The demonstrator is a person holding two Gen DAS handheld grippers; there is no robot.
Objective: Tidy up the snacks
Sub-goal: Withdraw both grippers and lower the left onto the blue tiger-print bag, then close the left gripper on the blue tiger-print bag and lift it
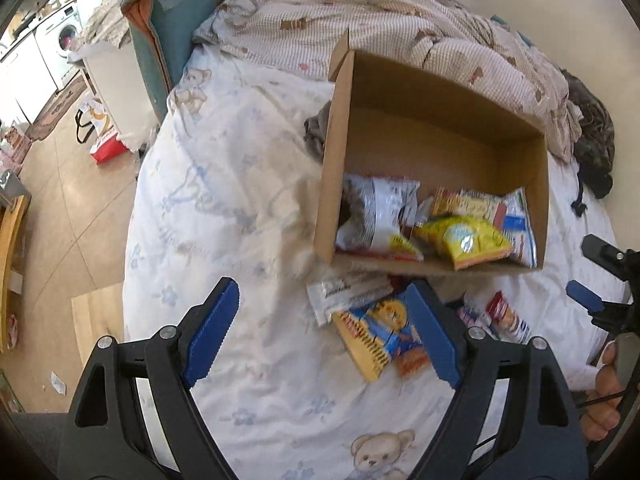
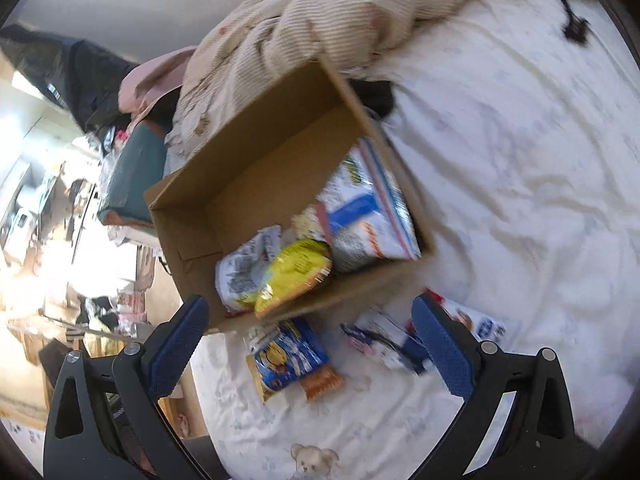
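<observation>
- The bed (image 1: 224, 184), covered by a white bear-print sheet, is seen with a rumpled beige quilt (image 1: 360, 20) heaped at its far end.
- A cardboard box (image 1: 400, 92) is set open on the sheet beside the quilt; a yellow packet (image 1: 464, 240) and a white packet (image 1: 376, 212) are held in its near end.
- A blue and yellow snack packet (image 1: 384, 332) is left on the sheet just before the box.
- The left gripper (image 1: 324, 332) is held over the sheet, fingers spread, nothing grasped.
- The right gripper (image 2: 312, 352) is likewise kept released and empty.
</observation>
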